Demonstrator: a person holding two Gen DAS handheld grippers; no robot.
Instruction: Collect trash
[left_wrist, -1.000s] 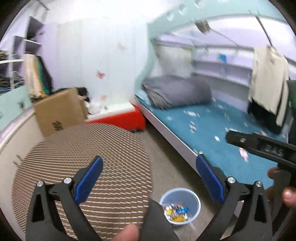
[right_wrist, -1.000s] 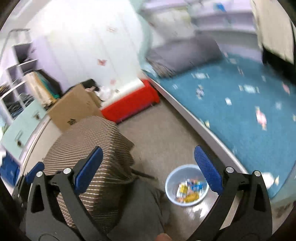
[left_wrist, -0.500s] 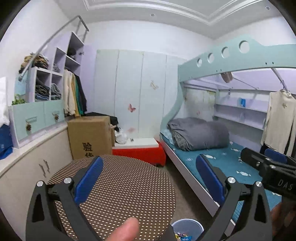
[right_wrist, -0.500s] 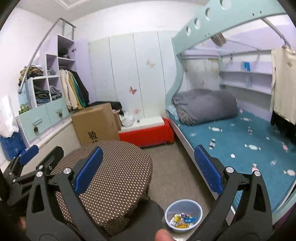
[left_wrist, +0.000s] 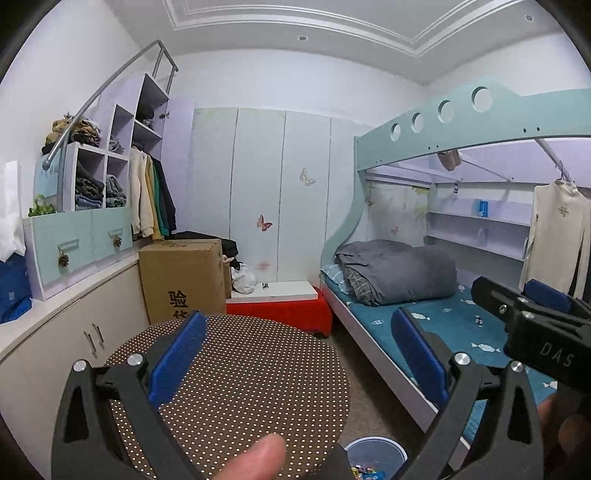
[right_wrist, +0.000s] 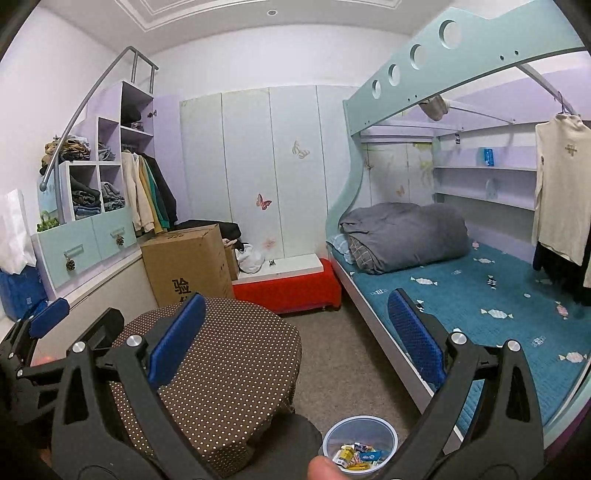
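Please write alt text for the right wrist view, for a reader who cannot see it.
The open right gripper, holding nothing, points into a bedroom. Below it on the floor stands a small bin with colourful wrappers, between a round dotted table and a bunk bed.

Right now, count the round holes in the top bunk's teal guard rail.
4 round holes, in one rising row along the guard rail: lowest, next, third, highest. More could lie past the picture's edge.
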